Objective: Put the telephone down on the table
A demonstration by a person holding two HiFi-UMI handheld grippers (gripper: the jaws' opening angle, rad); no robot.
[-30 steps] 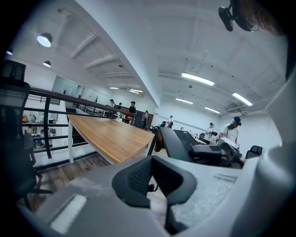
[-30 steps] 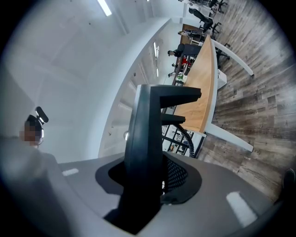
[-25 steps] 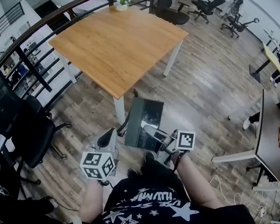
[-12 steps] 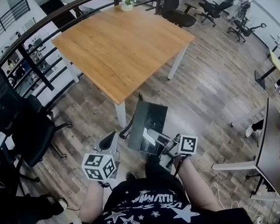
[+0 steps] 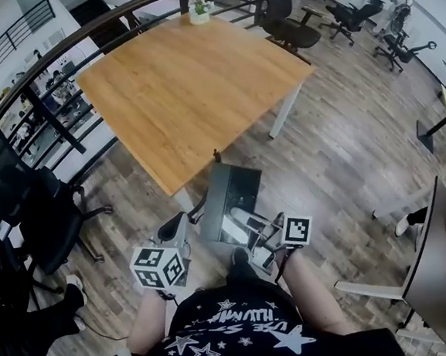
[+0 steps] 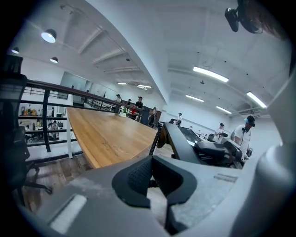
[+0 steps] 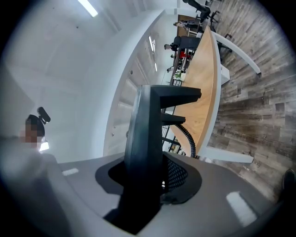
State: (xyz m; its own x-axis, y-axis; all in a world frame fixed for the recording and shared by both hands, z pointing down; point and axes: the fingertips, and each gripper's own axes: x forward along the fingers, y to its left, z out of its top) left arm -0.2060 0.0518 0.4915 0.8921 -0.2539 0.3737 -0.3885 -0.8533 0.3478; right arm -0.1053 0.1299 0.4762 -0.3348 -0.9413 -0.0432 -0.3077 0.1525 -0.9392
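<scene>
**Phone in the air, table corner just ahead**

You've closed on the table [image 5: 176, 84] since a second ago. Its near corner now sits just beyond the phone [image 5: 226, 196], which hangs over the floor. This looks like the carry, with nothing set down yet. Your right gripper [image 7: 148, 178] pinches the phone's body. Your left gripper [image 6: 155, 183] shows a narrow gap at the cord [image 6: 155, 139]; I can't tell if it pinches it. Next, bring the phone over the top, level it and lower it.
</scene>
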